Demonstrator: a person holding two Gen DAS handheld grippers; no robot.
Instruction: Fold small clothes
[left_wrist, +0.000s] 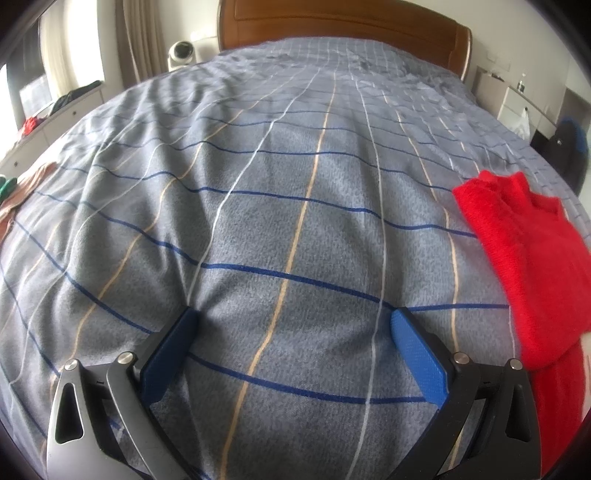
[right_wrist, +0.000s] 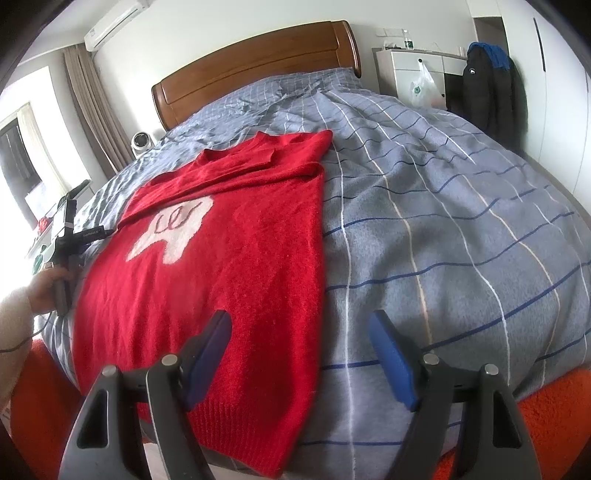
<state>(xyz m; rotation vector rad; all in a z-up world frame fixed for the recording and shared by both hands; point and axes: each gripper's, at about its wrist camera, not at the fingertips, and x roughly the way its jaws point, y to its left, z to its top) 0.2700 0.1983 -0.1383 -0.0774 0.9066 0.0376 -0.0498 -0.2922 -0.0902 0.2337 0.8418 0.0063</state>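
Fingers of my right gripper (right_wrist: 299, 354) stand wide apart, empty, above the near hem of the red knitted sweater (right_wrist: 229, 266) lying flat on the grey checked bedcover (right_wrist: 461, 221). Left gripper (left_wrist: 291, 354) gapes too, beside it. I judge a fold pending; next, pinch the hem.

A grey checked bedspread (left_wrist: 280, 206) with blue, white and tan lines fills most of the frame. At the bottom the left gripper (left_wrist: 293, 354) has its blue pads (left_wrist: 419, 354) wide apart, nothing between them, only bedspread beyond. A red sweater (left_wrist: 524, 258) lies at the right edge, part cut off by the frame. A wooden headboard (left_wrist: 343, 26) runs along the top, a small white fan (left_wrist: 181, 53) to its left. A brownish cloth (left_wrist: 26, 188) lies at the left edge
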